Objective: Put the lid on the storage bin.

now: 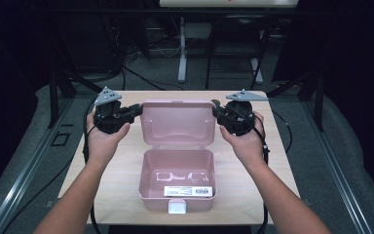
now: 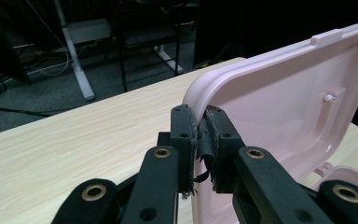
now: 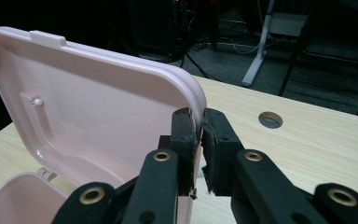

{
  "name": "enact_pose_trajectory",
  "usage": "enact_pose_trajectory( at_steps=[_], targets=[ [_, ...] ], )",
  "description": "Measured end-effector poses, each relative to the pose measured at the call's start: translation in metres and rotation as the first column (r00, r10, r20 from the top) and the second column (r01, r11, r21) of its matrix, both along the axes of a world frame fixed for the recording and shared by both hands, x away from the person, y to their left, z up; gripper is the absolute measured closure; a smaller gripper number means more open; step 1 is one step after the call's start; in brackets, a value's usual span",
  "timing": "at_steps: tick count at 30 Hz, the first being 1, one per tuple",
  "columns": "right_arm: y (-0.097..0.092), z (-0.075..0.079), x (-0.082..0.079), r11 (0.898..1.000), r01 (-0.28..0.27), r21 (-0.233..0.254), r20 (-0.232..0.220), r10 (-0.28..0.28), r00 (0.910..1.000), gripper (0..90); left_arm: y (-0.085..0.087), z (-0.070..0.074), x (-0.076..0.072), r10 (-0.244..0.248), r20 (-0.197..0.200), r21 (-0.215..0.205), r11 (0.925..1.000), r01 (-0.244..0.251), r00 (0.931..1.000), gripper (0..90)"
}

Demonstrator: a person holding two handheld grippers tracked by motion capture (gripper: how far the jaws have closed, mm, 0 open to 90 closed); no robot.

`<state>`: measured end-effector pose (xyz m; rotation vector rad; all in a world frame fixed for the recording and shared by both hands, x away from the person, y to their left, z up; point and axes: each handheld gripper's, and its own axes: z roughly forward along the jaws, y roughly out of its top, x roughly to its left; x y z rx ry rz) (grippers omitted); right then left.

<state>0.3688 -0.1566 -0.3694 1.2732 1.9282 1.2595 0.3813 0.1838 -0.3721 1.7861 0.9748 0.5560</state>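
Pink box (image 1: 177, 181): it sits in the middle of my table (image 1: 126, 161), open, near the 6 o'clock edge. The inside holds nothing loose; I see only moulded shapes on its floor.
Lid (image 1: 177, 122): pink plastic, standing up from the hinge at the 12 o'clock side of the box, its inner face turned to me.
Label (image 1: 188, 191): white sticker with a barcode, on the front wall of the box, toward 5 o'clock.
Latch (image 1: 177, 206): small white tab at the 6 o'clock rim of the box.
Left tongs (image 1: 137, 110): at 9 o'clock from the lid. In the left gripper view (image 2: 200, 140) my two black jaws are almost together and pinch the rounded edge of the lid between the pads.
Right tongs (image 1: 216, 110): at 3 o'clock from the lid. In the right gripper view (image 3: 199, 140) the jaws are nearly closed in the same way, and the lid's corner edge sits between them, pressed from both sides.
My hands: the left hand (image 1: 103, 137) and the right hand (image 1: 246, 139) each grasp one tool from below, well apart, with the lid between them.
Wooden table: light grain, with a round hole (image 3: 270, 120) seen behind the right jaws, at 1 o'clock.
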Motion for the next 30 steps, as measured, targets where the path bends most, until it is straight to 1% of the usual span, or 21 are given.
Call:
enact_pose_trajectory(
  at_steps=[5, 9, 10, 12, 18, 26, 30],
  targets=[
    [-0.001, 0.001, -0.004, 1.000, -0.011, 0.002, 0.005, 0.011, 0.9999, 82.7, 0.002, 0.001, -0.004, -0.017, 0.003, -0.001, 0.9999, 0.017, 0.9998, 82.4],
    [-0.003, 0.001, -0.008, 1.000, -0.025, 0.005, 0.009, 0.025, 0.9997, 82.7, 0.005, 0.003, -0.007, -0.039, -0.002, -0.003, 0.9993, 0.039, 0.9993, 82.5],
    [-0.003, 0.002, -0.008, 1.000, -0.029, 0.004, 0.009, 0.029, 0.9995, 82.8, 0.005, 0.002, -0.007, -0.040, 0.005, -0.004, 0.9992, 0.040, 0.9992, 82.5],
    [-0.004, 0.003, -0.010, 0.999, -0.038, 0.006, 0.006, 0.038, 0.9993, 82.8, 0.006, 0.003, -0.008, -0.046, 0.006, -0.002, 0.9990, 0.046, 0.9989, 82.5],
    [-0.006, 0.003, -0.013, 0.998, -0.056, 0.007, 0.010, 0.056, 0.9984, 82.9, 0.008, 0.003, -0.011, -0.062, 0.007, -0.011, 0.9980, 0.063, 0.9980, 82.4],
    [-0.008, 0.004, -0.019, 0.997, -0.069, 0.013, 0.016, 0.069, 0.9975, 83.1, 0.010, 0.003, -0.016, -0.077, 0.011, -0.018, 0.9969, 0.077, 0.9970, 82.0],
    [-0.008, 0.004, -0.021, 0.997, -0.075, 0.015, 0.015, 0.075, 0.9971, 83.1, 0.011, 0.004, -0.019, -0.079, 0.013, -0.014, 0.9967, 0.080, 0.9968, 81.9]
  ],
)
